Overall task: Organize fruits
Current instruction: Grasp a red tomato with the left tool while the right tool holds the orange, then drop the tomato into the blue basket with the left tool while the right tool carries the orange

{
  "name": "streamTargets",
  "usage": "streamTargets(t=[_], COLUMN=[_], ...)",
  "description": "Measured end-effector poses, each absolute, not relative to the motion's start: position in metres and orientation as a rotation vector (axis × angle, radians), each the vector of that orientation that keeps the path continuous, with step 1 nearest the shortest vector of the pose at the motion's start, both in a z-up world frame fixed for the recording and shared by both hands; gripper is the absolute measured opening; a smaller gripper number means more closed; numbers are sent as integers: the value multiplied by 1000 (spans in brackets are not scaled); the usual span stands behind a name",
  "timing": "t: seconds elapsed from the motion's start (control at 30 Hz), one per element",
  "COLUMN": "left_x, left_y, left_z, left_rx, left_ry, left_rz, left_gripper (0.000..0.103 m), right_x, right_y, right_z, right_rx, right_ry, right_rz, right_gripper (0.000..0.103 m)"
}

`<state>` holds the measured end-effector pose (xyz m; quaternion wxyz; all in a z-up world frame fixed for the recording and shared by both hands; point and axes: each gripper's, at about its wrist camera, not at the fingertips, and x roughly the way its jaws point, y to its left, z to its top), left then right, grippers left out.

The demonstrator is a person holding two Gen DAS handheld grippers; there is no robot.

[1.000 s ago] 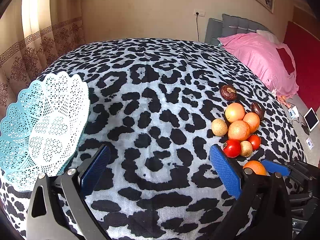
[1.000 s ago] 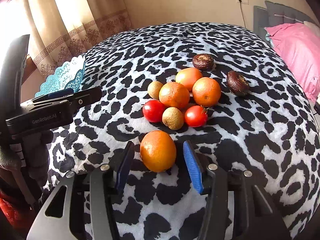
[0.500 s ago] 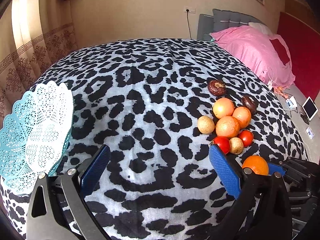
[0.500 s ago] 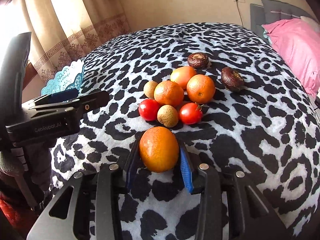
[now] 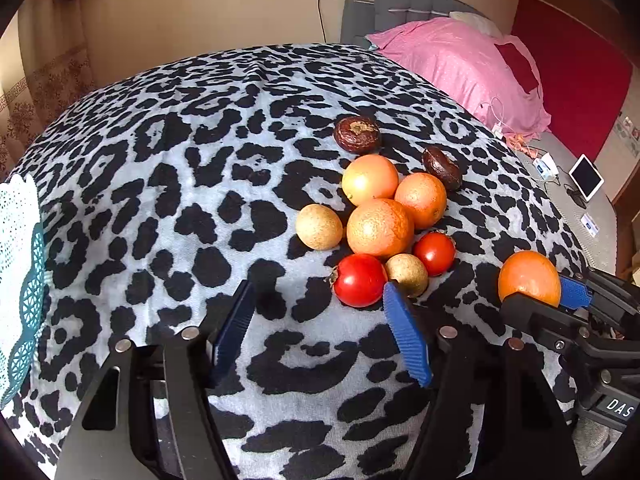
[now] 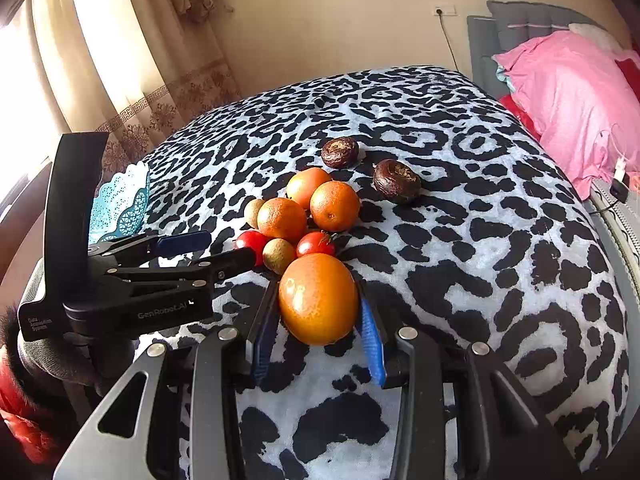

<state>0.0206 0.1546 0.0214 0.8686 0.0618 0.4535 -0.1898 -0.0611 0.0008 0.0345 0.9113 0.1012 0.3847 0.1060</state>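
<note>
A round-looking surface draped in a black-and-white leopard-print cloth carries a cluster of fruit. What lies under the cloth cannot be told.

The right tool grips a large orange between its two blue pads, one pressed to each side. The orange is slightly oval, its long axis running upright between the pads. In the left wrist view the same orange shows near the right edge of the cloth, clamped in the right tool. Whether it rests on the cloth or is lifted clear cannot be told.

The left tool stands wide, its blue pads well apart and nothing between them. It points toward the cluster, its right pad just beside a red tomato. From the right wrist view the left tool reaches in from the left edge.

The cluster sits right of the cloth's middle: three oranges touching one another, a second tomato, and two small tan fruits, all packed close. Two dark wrinkled fruits lie just beyond, toward the far edge.

A teal and white lattice basket sits at the left edge, well apart from the fruit. A pink pillow lies on a bed behind.
</note>
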Motion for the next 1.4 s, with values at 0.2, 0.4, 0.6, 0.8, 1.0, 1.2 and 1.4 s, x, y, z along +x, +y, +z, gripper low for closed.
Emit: streamTargets(t=[0.2,0.4,0.6,0.8,1.0,1.2,1.4], left_x=[23,24,21,13,5,-1,-2], left_y=[147,143,147,163,195,246,304], left_z=[19,18,20,38,61,85,93], left_rx=[116,95,73,59,44,30,2], left_ry=[955,961,958,905,824,737,696], left_rz=[-435,-477,-482,-435,-336,-174,-29], left_gripper=[51,32,30,30,30,30,30], right_x=[-61,-61,-63,-65,-64,-59,-52], right_y=[-3,-3,-5,-4,6,27,61], right_z=[33,32,33,40,50,61,74], right_rx=[219,219,221,211,187,157,109], right_ry=[793,792,788,774,758,745,735], right_rz=[217,217,204,190,197,229,291], right_gripper=[38,38,38,38,38,38,38])
